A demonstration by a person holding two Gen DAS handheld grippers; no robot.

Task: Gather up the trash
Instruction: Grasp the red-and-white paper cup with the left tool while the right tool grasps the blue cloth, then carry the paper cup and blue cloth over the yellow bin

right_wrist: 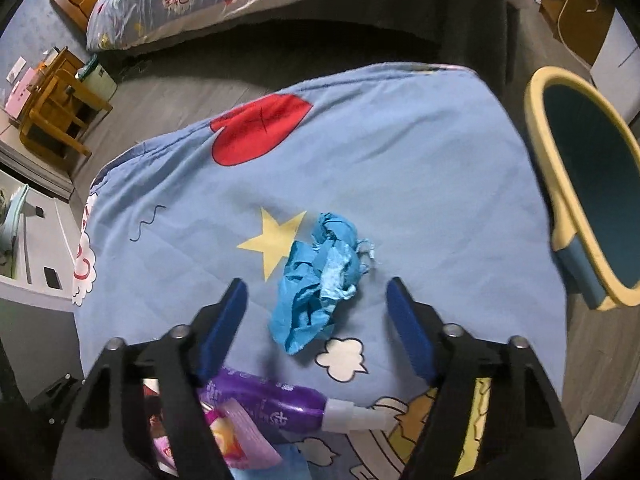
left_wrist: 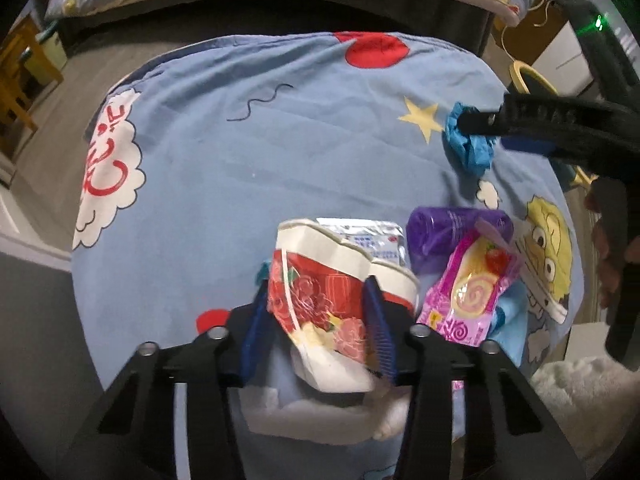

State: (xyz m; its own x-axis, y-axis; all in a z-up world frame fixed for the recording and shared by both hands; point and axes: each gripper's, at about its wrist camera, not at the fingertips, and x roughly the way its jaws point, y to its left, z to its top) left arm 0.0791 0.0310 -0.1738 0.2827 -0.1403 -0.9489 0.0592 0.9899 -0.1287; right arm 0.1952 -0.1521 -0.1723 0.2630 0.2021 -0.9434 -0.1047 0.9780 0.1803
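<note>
One cartoon-print blue quilt (right_wrist: 400, 168) over grey floor (right_wrist: 160, 92).

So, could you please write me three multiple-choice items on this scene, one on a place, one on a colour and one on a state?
1. Where does the yellow star lie relative to the crumpled wad in the right wrist view?
A. Left of it
B. Right of it
C. Underneath the bin

2. What colour is the tube beside the pink snack wrapper?
A. Green
B. Purple
C. Orange

3. How does the left gripper stand to the crushed paper cup?
A. Far from it
B. Its blue pads press the cup's sides
C. Shut empty above it

Answers: 1 A, the star sits just left of the blue wad on the bedsheet. 2 B, the tube's body is purple with a white cap. 3 B, the cup is squeezed between both pads.
</note>
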